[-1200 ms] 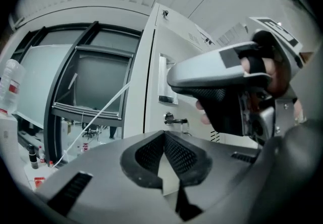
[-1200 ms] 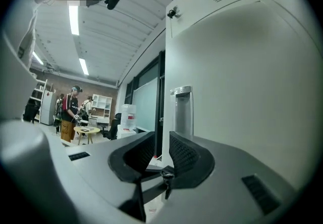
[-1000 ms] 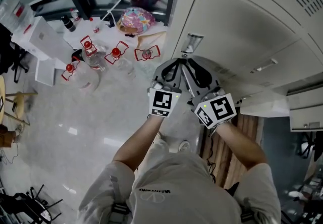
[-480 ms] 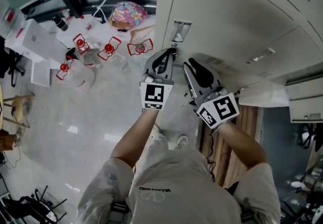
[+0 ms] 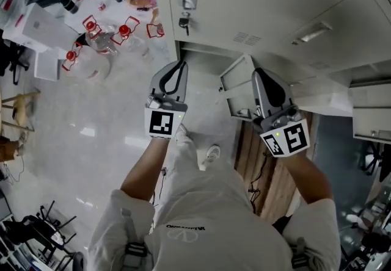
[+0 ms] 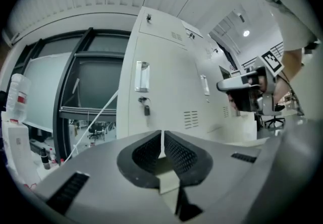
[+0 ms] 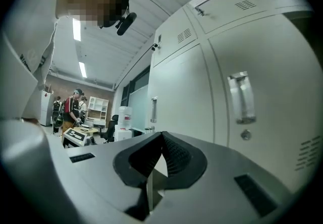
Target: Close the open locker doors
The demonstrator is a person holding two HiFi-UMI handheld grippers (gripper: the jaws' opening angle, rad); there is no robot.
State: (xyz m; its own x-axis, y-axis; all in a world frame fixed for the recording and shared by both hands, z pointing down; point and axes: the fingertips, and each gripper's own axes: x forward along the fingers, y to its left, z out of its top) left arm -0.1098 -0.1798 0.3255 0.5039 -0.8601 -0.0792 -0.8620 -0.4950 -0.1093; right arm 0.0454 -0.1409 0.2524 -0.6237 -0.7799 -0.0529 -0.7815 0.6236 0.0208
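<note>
Your left gripper (image 5: 178,68) is closed with nothing in it, jaws pressed flat together. It's pointing at the lockers, just under the tall closed door (image 5: 208,13) with the key (image 5: 182,21) hanging in its lock. Your right gripper (image 5: 259,74) is closed and empty too. The one small locker door (image 5: 235,83) that's swung open is low in the bank, between your two grippers and right beside the right one. Can't tell if it's actually touching.
</note>
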